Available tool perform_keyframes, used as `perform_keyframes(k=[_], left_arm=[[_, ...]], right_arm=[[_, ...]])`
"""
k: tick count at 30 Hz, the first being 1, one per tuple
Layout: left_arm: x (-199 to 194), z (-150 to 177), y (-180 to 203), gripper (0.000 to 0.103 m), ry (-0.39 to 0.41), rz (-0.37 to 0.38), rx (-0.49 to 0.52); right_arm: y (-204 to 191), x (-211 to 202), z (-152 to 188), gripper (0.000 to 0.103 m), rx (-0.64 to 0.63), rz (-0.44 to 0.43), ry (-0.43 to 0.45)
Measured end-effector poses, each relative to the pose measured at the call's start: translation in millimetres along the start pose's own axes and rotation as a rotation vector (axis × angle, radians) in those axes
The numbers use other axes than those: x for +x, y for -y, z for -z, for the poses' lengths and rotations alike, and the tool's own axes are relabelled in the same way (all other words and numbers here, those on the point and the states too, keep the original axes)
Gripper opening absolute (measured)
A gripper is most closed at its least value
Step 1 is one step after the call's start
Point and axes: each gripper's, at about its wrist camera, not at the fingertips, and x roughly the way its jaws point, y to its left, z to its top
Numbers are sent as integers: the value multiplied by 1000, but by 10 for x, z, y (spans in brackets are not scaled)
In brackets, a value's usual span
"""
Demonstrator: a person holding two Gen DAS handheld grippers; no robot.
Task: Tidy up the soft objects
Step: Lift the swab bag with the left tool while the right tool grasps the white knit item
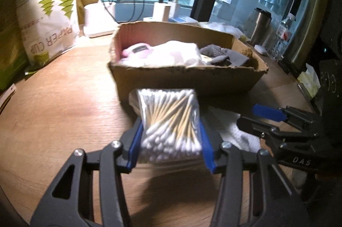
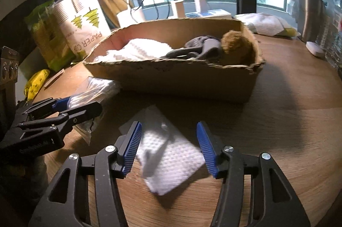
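Blue pads of the left gripper (image 1: 170,144) clamp a clear bag of cotton swabs (image 1: 171,120) just before the cardboard box (image 2: 171,81), which sits mid-desk holding soft items. Beside it, the right gripper (image 2: 168,148) stands apart, its jaws astride a folded white cloth (image 2: 171,160) lying on the wooden desk (image 2: 288,131).

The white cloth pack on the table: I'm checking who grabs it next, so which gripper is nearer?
Right. The right gripper straddles the white cloth pack, pads not touching; the left gripper is beside it, shut on the cotton swab bag.
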Motion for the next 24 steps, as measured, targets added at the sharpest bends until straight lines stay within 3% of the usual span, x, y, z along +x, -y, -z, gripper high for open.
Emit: perform_keyframes(k=[8,14,19,24], left_arm=[[-204,119,-316,50,26,-5,-52],[-311,192,-494,50,43,-9,-81],[-387,250,-555,50,55,1,-88],[-462,276,-552,50,68,5,-88]], right_arm=[[-246,232,1,57,-4,15,-68],[-326,283,-20,59,-11,77,-77],[-530,337,25,59,-104,170,-78],[-564,330,60,56,-115,176,-67]])
